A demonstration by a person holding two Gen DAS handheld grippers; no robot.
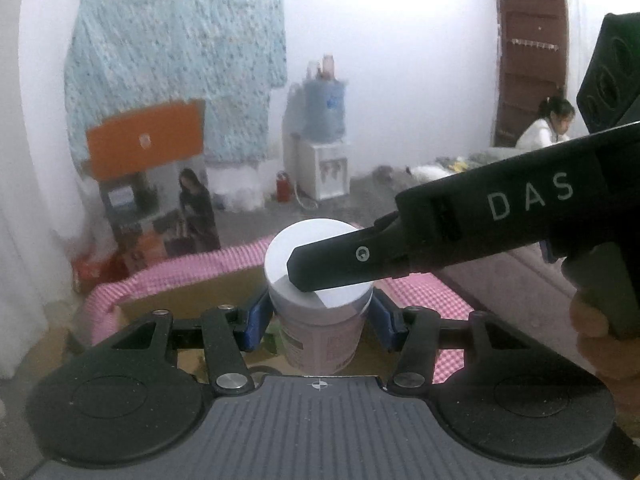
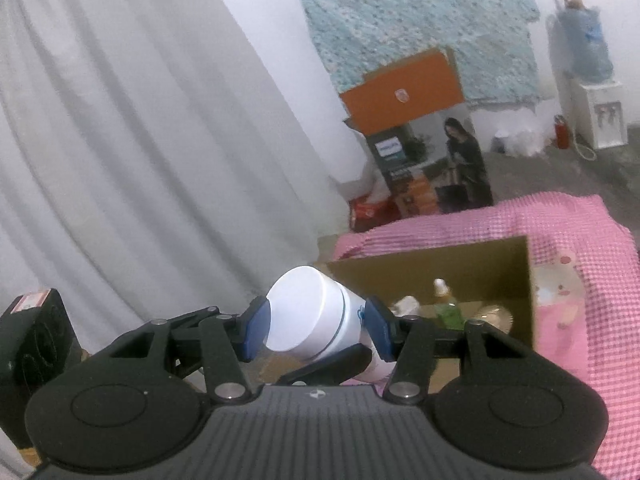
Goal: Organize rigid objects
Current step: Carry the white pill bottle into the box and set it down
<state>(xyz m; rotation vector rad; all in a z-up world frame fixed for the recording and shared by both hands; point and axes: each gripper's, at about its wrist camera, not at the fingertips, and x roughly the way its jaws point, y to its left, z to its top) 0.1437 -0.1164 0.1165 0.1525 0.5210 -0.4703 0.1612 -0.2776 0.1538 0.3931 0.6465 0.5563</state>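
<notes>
A jar with a white lid (image 1: 316,240) and a pale pink label (image 1: 320,340) sits upright between the blue pads of my left gripper (image 1: 320,320), which is shut on its body. One black finger (image 1: 344,268) of the right gripper lies across the lid. In the right wrist view the same jar (image 2: 308,312) looks tilted, and my right gripper (image 2: 316,326) is shut on it, one pad at the lid and one on the body. A finger (image 2: 328,364) of the left gripper shows beneath. The jar hangs in front of an open cardboard box (image 2: 440,268).
The box (image 1: 192,292) rests on a pink checked cloth (image 2: 580,240) and holds a green bottle (image 2: 448,308) and other small items. A white curtain (image 2: 120,140) hangs at the left. A water dispenser (image 1: 324,160), an orange box (image 1: 148,140) and a seated person (image 1: 548,124) are far back.
</notes>
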